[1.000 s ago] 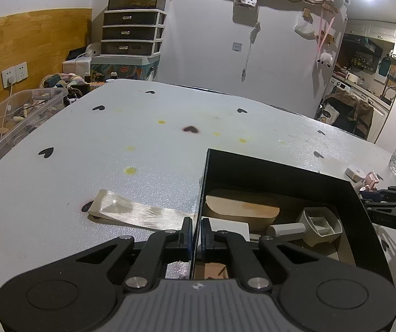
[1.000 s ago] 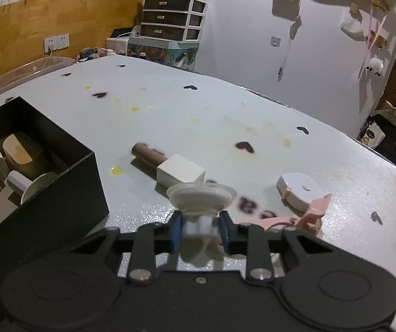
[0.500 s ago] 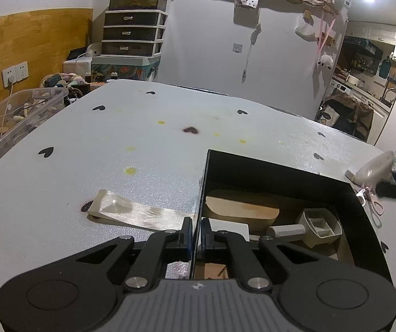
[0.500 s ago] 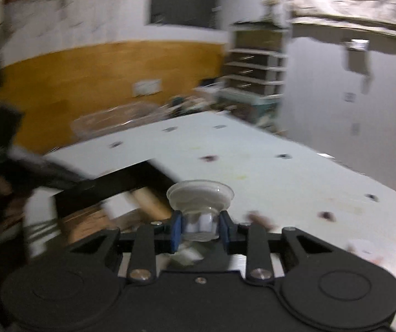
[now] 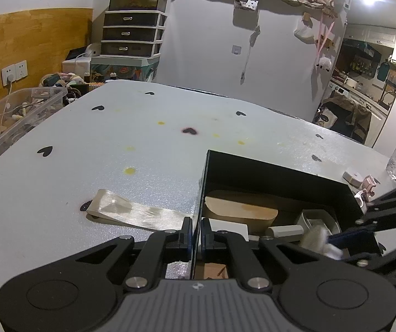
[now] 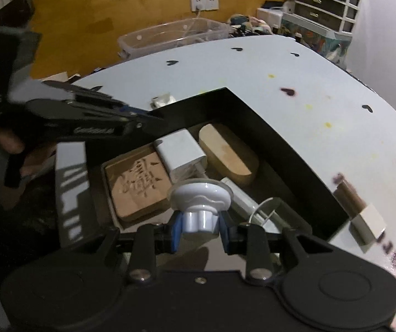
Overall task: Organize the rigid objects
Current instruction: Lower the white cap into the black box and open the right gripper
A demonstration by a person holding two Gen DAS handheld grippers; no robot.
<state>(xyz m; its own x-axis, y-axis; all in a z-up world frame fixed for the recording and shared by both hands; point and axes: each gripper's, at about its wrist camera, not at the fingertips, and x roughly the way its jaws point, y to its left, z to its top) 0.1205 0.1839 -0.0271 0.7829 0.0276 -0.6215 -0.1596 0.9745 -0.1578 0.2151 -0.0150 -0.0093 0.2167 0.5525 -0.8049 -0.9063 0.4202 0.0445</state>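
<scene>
Right gripper (image 6: 200, 225): clamped on stem of white suction cup (image 6: 200, 193), poised above black box (image 6: 280, 135). Likely light, stiff stem, soft slippery rim; best taken by stem. Left gripper (image 5: 196, 235): closed on box wall.

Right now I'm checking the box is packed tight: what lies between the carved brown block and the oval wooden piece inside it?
A white charger block lies between the carved brown block and the oval wooden piece, seen in the right wrist view.
</scene>
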